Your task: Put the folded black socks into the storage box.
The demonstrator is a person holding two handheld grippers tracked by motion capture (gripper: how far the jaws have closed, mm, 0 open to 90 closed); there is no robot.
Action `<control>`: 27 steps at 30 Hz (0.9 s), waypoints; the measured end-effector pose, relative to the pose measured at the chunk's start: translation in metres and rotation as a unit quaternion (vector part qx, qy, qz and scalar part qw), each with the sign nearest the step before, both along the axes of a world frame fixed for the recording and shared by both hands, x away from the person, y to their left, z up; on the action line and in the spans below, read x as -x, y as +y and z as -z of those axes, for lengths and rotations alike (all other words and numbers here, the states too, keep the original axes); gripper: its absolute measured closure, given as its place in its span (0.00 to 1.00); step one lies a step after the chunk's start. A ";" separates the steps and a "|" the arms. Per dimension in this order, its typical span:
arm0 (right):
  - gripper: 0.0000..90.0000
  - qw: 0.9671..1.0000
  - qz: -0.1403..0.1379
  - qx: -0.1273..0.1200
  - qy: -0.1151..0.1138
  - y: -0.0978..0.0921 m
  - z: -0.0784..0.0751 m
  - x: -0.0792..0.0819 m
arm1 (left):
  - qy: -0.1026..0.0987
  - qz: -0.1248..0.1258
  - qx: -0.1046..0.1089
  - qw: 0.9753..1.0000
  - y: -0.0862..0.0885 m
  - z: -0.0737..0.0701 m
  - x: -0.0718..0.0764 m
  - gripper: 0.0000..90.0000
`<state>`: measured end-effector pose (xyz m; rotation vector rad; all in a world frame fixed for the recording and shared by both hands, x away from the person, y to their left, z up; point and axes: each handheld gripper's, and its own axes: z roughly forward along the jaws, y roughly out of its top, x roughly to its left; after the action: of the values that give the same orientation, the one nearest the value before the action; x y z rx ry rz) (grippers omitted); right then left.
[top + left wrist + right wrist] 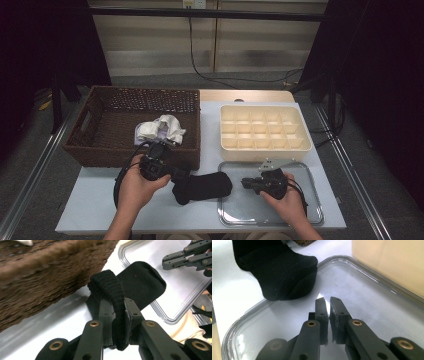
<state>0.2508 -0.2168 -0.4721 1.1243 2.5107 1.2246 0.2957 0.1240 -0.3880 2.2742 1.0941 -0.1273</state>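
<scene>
On white table, left gripper pinches black sock.

Clamped in the black left gripper is a black sock with a ribbed knit cuff. Behind that gripper stands a dark brown woven basket, holding cloth that looks white, perhaps with a pale lilac patch. Under the black right gripper lies a clear, silvery-rimmed tray; beyond it, a cream divided box.
</scene>
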 end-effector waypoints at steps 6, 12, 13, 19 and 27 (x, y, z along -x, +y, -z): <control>0.94 1.000 0.000 0.000 -0.002 0.000 0.000 0.000 | 0.003 0.008 -0.001 1.000 -0.013 0.001 0.001 0.88; 0.94 1.000 -0.004 0.008 0.000 0.002 0.003 0.000 | 0.005 0.011 -0.001 1.000 -0.022 0.004 0.001 0.88; 0.94 1.000 -0.004 0.008 0.001 0.002 0.003 0.000 | 0.005 0.009 0.002 1.000 -0.024 0.004 0.001 0.88; 0.94 1.000 -0.004 0.008 0.000 0.002 0.003 0.000 | 0.003 0.024 -0.001 1.000 -0.037 0.009 0.001 0.88; 0.94 1.000 -0.004 0.011 -0.001 0.004 0.004 0.001 | -0.002 0.031 -0.010 0.999 -0.052 0.013 0.001 0.88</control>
<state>0.2502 -0.2132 -0.4761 1.1080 2.5243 1.1969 0.2945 0.0723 -0.4012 2.3266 1.0272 -0.1368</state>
